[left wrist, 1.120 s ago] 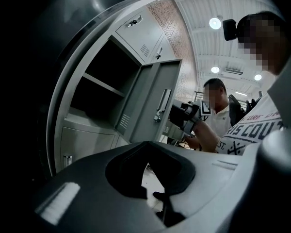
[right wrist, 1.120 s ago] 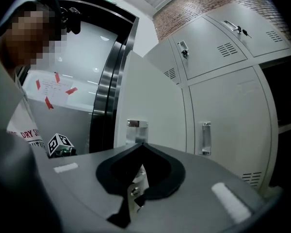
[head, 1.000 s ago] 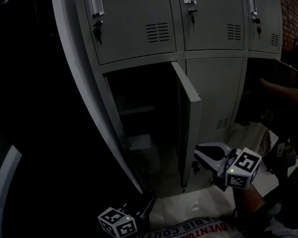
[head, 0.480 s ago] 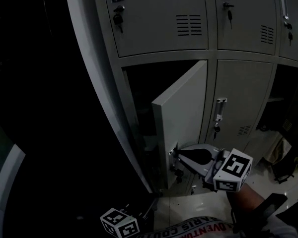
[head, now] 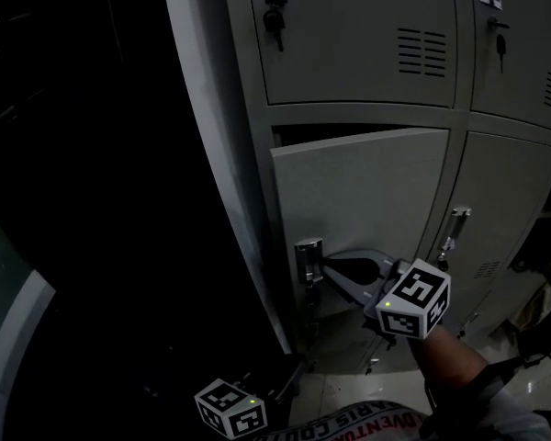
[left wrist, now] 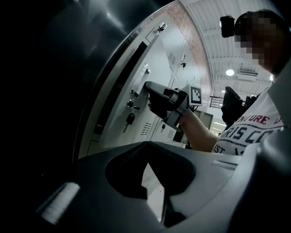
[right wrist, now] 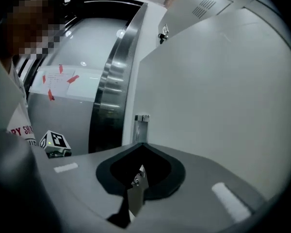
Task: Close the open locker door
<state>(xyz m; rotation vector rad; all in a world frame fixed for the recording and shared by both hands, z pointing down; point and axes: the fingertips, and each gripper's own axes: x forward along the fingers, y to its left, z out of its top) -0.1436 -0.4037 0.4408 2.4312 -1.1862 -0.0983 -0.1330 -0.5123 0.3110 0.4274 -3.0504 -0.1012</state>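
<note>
By handle (head: 307, 257) at door (head: 358, 191) edge, right gripper (head: 328, 268) jaws together, pressing; left gripper (left wrist: 146, 160) same, idle. Tips could slip off, door bouncing open

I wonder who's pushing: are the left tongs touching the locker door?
Apart. Head view shows the left tongs low down, clear space before the locker door.

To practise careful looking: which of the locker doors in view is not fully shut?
The lower left door, with the right gripper at its handle: a dark gap shows along its top edge. The other doors sit flush.
</note>
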